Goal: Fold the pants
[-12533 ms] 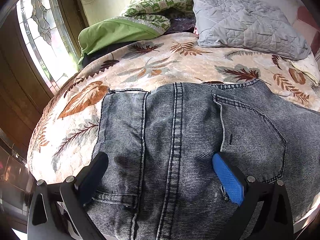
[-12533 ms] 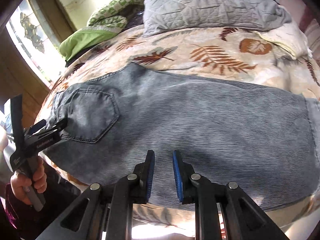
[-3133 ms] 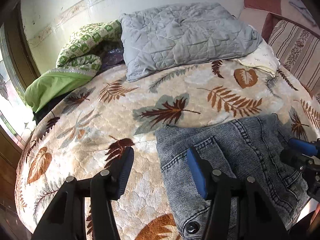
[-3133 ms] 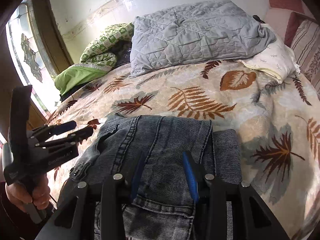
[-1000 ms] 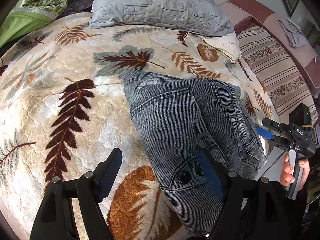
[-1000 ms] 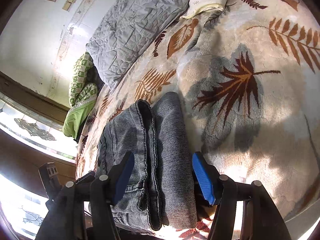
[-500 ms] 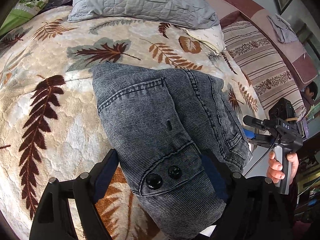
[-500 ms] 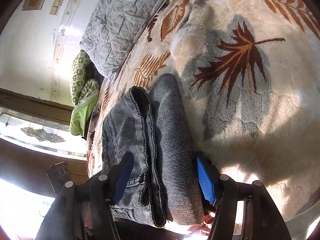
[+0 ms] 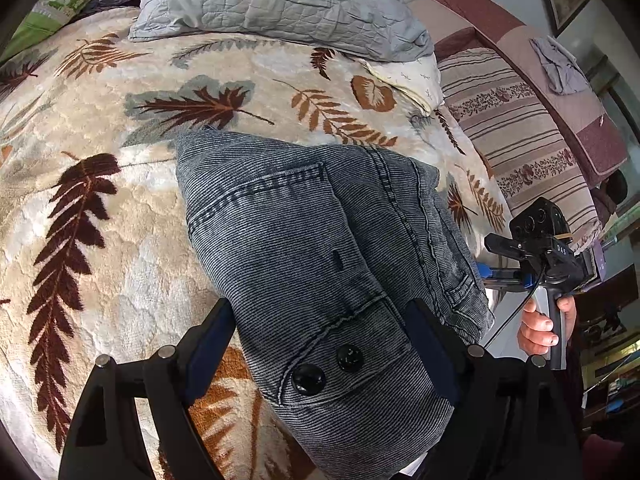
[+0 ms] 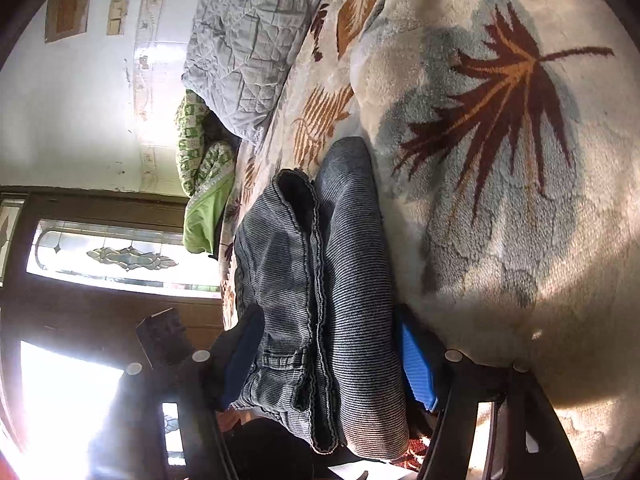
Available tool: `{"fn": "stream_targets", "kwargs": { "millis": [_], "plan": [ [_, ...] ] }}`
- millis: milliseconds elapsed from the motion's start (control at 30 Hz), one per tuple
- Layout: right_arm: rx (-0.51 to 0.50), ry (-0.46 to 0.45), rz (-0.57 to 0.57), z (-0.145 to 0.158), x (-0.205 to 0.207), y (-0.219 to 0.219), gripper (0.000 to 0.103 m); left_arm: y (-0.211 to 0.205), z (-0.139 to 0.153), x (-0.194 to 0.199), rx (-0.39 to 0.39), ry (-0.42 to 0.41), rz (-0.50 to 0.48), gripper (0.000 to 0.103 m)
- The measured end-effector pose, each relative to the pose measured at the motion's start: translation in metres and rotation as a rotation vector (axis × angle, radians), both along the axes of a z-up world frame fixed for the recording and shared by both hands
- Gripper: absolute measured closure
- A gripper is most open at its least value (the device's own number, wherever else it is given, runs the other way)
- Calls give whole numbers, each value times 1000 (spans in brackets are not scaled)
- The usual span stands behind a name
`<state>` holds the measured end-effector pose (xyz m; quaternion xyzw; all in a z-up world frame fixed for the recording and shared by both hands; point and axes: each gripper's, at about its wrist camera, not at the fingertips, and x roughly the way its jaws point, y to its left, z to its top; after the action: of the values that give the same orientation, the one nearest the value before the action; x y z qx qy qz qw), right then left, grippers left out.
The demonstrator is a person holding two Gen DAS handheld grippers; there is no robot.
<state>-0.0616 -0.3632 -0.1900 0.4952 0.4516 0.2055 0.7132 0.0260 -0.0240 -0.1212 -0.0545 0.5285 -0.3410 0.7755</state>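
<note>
The grey denim pants (image 9: 304, 232) lie folded into a thick stack on the leaf-patterned blanket (image 9: 100, 120), their buttoned waistband end (image 9: 308, 378) overhanging the bed's near edge. My left gripper (image 9: 320, 340) straddles that end from above, its wide jaws flanking the bundle without squeezing it. My right gripper (image 10: 328, 360), rolled onto its side, has one finger over the stack (image 10: 352, 260) and the blue pad (image 10: 416, 364) under it. Its jaws are opening and the denim fills the gap. In the left wrist view the right gripper (image 9: 492, 270) shows at the bundle's right side, held by a hand (image 9: 540, 328).
A grey quilted pillow (image 9: 280, 4) and green bedding (image 9: 36, 20) lie at the head of the bed. A striped cushion (image 9: 520, 120) stands past the bed's right side. A stained-glass window (image 10: 108, 256) in a dark wooden frame is on the far side.
The pants, spread flat at first, are now a folded stack. Over the last second both grippers slid closer around it, and the right one rolled and sank.
</note>
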Motion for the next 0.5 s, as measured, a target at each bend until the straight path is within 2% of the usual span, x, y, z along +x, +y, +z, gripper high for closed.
{"fn": "stream_targets", "kwargs": {
  "millis": [133, 367, 400, 467, 500],
  "plan": [
    [-41, -42, 69, 7, 5, 13, 28, -3, 0, 1, -3, 1, -15, 16],
    [-61, -91, 181, 13, 22, 39, 26, 9, -1, 11, -83, 44, -15, 16],
    [-71, -97, 189, 14, 23, 42, 24, 10, 1, 12, -68, 28, -14, 16],
    [-91, -103, 193, 15, 24, 45, 25, 10, -2, 14, 25, -7, -3, 16],
    [-85, -105, 188, 14, 24, 45, 25, 10, -6, 15, 42, 6, -7, 16]
  ]
}}
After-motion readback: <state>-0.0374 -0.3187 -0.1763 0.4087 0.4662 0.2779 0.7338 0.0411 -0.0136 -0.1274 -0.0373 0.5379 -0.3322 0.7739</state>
